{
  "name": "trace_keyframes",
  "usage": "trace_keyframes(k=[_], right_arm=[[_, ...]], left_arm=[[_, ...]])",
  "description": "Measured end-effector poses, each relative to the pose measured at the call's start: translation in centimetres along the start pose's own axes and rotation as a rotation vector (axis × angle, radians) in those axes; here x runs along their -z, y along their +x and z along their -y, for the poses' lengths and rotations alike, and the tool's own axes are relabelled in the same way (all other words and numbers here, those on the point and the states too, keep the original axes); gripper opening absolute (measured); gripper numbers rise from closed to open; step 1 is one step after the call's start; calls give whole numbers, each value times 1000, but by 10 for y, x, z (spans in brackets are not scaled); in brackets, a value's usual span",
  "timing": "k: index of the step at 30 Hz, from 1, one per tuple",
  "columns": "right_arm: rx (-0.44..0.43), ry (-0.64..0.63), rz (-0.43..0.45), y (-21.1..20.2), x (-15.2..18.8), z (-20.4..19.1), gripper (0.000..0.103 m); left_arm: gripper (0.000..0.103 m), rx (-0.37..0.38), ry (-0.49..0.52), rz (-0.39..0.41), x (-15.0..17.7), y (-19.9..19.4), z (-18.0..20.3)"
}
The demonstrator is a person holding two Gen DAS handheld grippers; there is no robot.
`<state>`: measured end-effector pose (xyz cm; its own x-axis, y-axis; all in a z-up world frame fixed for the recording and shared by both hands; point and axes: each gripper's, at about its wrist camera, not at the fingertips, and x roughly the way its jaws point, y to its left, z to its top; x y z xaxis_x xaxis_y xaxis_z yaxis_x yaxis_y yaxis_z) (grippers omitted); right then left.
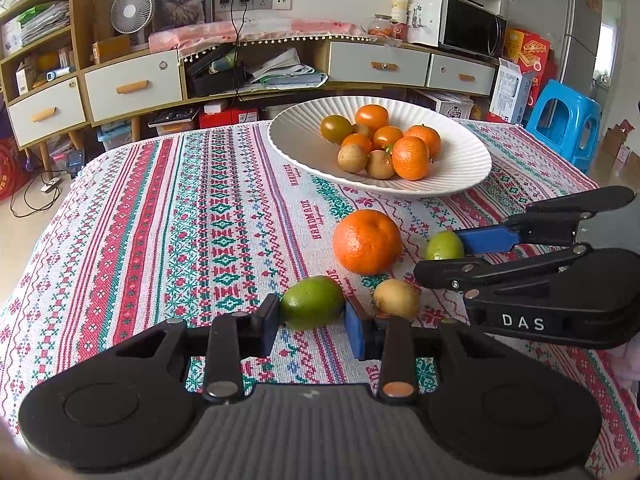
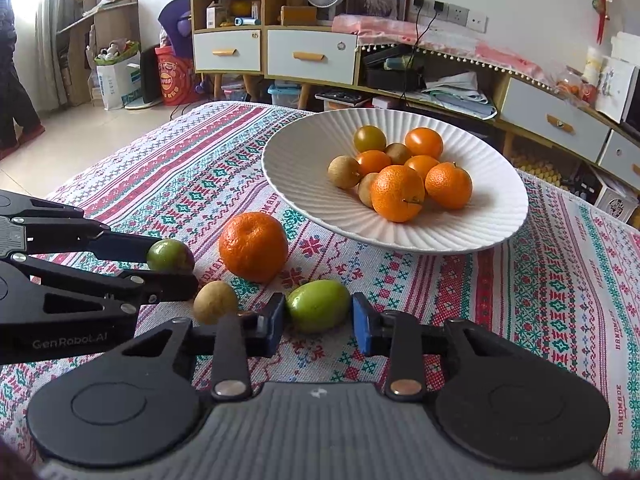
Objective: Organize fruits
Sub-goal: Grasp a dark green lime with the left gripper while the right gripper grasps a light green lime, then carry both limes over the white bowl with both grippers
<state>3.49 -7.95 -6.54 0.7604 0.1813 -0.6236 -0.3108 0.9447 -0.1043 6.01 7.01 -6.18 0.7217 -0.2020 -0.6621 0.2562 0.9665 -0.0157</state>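
Note:
A white ribbed plate [image 1: 304, 148] [image 2: 304, 184] holds several oranges and small brown fruits. On the cloth lie a big orange [image 1: 367, 246] [image 2: 253, 246], a small brown fruit [image 1: 397, 298] [image 2: 215, 302] and two green fruits. My left gripper [image 1: 312, 320] has its pads around one green fruit [image 1: 312, 302] [image 2: 170, 256], both pads touching it. My right gripper [image 2: 319, 318] brackets the other green fruit [image 2: 319, 305] [image 1: 444, 245]; its left pad touches, and a small gap shows at the right pad.
The table wears a patterned red, green and white cloth [image 1: 180, 220]. Beyond its far edge stand a low cabinet with drawers [image 1: 132, 86], a microwave [image 1: 472, 26] and a blue plastic stool [image 1: 564, 120]. The two grippers sit close together, crossing near the loose fruits.

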Motion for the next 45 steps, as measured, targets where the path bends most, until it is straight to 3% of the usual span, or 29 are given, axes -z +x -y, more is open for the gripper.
trace_keyframes(k=[20,32,37,45], right_arm=[[-40,23,4,-20,-5,9,32],[-1,46,86,-38,-20,30,32],[58,39,122,-36,-27,41,32],[90,59,123,-27,-32,64,32]], left_arm=[[34,52,-11,33,-18,-14,12],[34,102,-11,51,-37,-18,28],[34,123,-11,50,-52,-7,37],[34,134,6,49,-73,5,40]])
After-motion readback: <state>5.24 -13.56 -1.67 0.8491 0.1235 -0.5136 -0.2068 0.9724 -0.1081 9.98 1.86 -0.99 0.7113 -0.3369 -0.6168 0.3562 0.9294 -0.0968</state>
